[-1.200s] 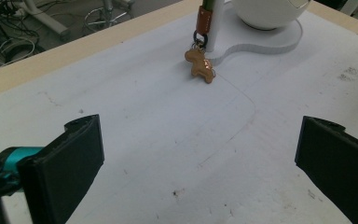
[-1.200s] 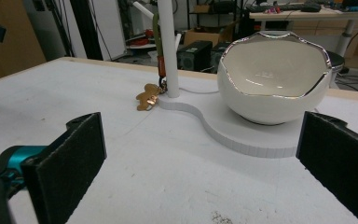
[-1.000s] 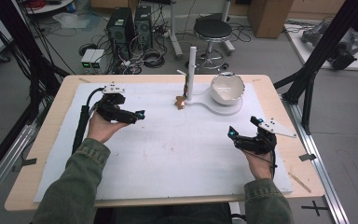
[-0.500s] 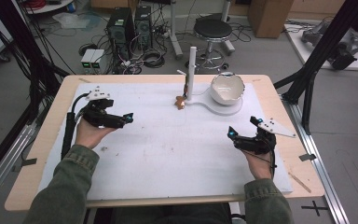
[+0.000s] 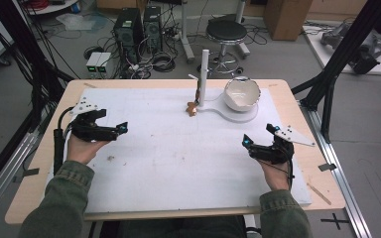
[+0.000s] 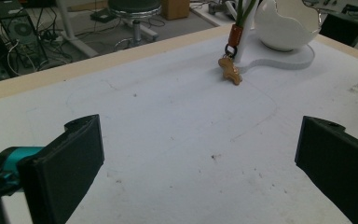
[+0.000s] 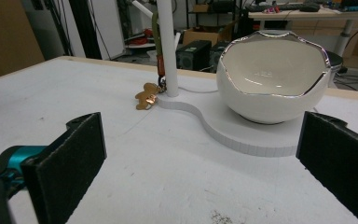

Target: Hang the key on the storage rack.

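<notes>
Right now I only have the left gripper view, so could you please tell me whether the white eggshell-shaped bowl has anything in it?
Observer: The white eggshell-shaped bowl is empty; the right gripper view looks straight into it.
Operator: Thank you. And where is the right tool?
Observer: The right tool is open, near the right side of the white mat, well apart from the bowl.

You get even, bright overhead light with soft shadows; the bowl [image 7: 272,79] rim glints, the near jaws look soft and blurred, and the high view is grainy.
</notes>
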`<state>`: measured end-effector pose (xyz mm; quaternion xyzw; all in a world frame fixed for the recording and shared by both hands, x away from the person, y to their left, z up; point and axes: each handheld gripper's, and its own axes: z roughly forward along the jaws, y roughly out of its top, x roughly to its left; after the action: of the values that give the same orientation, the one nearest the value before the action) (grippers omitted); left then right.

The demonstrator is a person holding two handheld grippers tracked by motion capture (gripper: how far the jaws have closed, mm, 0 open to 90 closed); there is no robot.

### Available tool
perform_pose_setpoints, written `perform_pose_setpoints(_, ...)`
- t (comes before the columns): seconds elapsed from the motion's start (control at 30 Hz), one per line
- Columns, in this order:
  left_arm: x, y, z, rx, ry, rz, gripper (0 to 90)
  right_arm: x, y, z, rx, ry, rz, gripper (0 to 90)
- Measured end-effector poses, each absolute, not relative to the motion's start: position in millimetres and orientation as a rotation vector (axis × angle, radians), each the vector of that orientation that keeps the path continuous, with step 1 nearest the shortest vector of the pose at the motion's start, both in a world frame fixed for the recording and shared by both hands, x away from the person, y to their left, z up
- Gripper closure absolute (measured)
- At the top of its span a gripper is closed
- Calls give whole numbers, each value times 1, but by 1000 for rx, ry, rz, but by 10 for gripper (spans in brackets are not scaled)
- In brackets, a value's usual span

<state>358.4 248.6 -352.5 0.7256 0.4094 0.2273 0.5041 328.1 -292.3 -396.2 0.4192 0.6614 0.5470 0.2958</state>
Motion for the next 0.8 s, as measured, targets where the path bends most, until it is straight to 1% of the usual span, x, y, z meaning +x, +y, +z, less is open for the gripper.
perform_pose_setpoints(0.27, 341, 273, -362, 1670, 999, 611, 16, 328, -293, -396, 1117, 1758, 1454, 5)
perform_pose_setpoints(0.8, 314, 313, -379, 1505, 1047, 657, 16, 328, -291, -397, 1115, 1764, 1451, 5)
